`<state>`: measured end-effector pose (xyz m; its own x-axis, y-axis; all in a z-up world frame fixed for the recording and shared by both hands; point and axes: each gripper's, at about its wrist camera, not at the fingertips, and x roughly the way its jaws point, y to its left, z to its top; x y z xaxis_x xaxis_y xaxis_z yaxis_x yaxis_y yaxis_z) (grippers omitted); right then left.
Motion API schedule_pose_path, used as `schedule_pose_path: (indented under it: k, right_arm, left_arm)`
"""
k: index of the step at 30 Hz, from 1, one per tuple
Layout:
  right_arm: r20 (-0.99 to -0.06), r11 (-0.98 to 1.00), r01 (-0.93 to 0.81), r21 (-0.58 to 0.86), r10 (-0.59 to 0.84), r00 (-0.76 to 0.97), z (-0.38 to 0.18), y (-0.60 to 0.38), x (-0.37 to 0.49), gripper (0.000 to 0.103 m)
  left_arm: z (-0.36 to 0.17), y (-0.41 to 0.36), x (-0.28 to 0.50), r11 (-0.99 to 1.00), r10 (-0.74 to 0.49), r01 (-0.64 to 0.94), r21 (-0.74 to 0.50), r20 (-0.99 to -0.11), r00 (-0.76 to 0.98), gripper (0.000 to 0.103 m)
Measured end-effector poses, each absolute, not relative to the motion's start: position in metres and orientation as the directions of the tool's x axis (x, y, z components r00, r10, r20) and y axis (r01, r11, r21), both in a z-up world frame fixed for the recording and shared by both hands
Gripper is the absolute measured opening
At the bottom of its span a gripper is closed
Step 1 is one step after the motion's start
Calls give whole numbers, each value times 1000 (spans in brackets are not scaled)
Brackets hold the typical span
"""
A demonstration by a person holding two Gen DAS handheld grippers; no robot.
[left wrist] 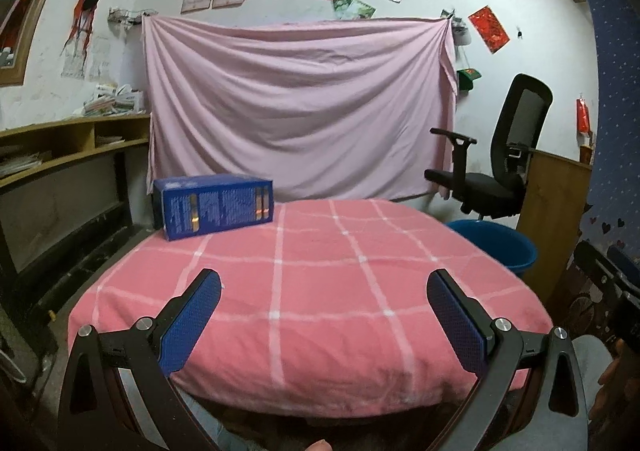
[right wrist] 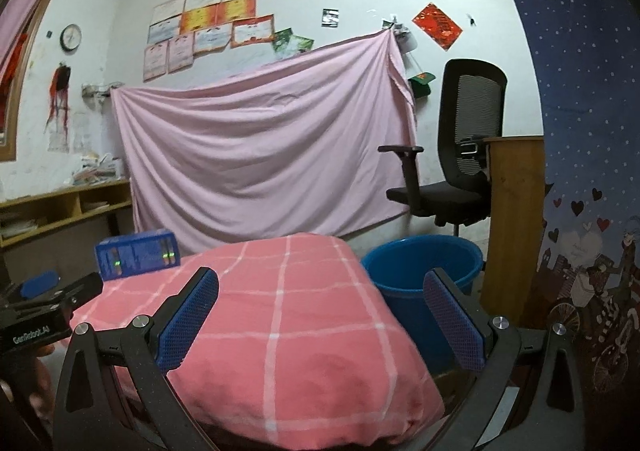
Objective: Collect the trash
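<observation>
Both grippers empty, nothing picked up yet, so this looks like the approach step. Left gripper (left wrist: 324, 315) spread wide, low centre of the left wrist view, hovering over the near edge of the pink checked table cover (left wrist: 320, 291). Right gripper (right wrist: 320, 315) likewise released, low centre of its view. The only trash in sight is the blue box (left wrist: 214, 205), lying on its side at the far left corner of the cover, left of centre in frame, well apart from both grippers. The blue bucket (right wrist: 424, 263) stands on the floor just beside the table's right side, right of centre. Next move, probably: left gripper reaches forward-left, closes across the box's narrower sides, then carries it to the bucket.
</observation>
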<state>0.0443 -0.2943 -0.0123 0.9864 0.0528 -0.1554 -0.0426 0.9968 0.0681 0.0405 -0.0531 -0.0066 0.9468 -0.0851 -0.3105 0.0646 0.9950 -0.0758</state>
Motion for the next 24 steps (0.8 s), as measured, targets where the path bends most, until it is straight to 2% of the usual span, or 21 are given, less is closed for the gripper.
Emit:
schedule_pose_path:
  k: [24]
  right_arm:
    - [-172, 997, -40, 63, 51, 984, -16, -294, 47, 103]
  left_arm:
    - [-12, -50, 36, 997, -75, 60, -57, -303, 950, 101]
